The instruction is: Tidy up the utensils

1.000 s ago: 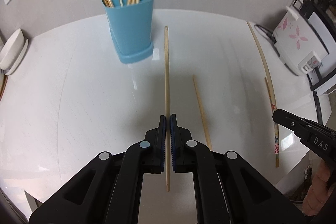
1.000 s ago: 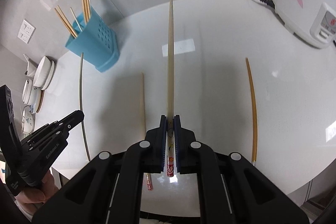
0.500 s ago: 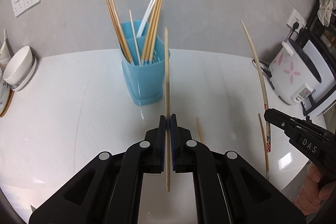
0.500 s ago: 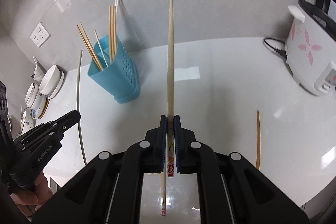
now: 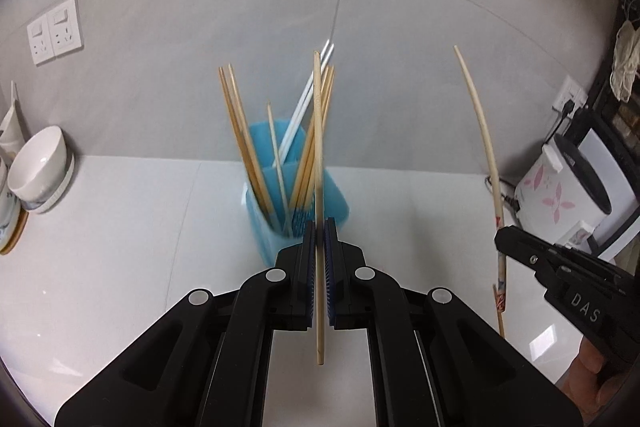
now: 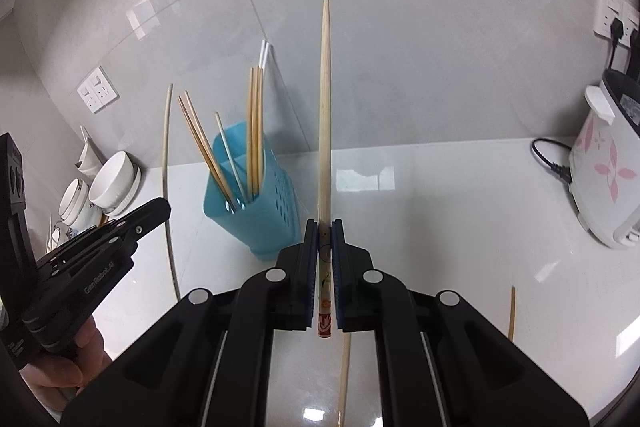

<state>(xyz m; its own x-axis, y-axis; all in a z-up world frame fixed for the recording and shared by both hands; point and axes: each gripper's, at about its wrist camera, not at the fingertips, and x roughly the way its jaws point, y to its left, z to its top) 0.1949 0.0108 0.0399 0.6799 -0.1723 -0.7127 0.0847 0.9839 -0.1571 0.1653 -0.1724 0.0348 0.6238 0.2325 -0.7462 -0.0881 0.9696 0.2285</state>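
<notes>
A blue perforated holder [image 5: 336, 195] [image 6: 256, 211] stands on the white counter with several chopsticks in it. My left gripper [image 5: 319, 227] is shut on a plain wooden chopstick [image 5: 318, 147], held upright just in front of the holder. My right gripper [image 6: 325, 227] is shut on a pale chopstick with a printed end [image 6: 325, 107], held upright to the right of the holder. Each gripper shows in the other's view: the right one [image 5: 498, 241] at the right edge, the left one [image 6: 166, 205] at the left edge.
White bowls and cups [image 5: 38, 167] [image 6: 116, 181] are stacked at the counter's left. A white rice cooker with pink flowers [image 6: 604, 171] [image 5: 560, 187] stands at the right, its cord plugged into the wall. Two loose chopsticks [image 6: 511, 313] [image 6: 344, 379] lie on the counter near me.
Both grippers have lifted and tilted their chopsticks from lying forward to upright. The left gripper has moved closer to the blue holder.
</notes>
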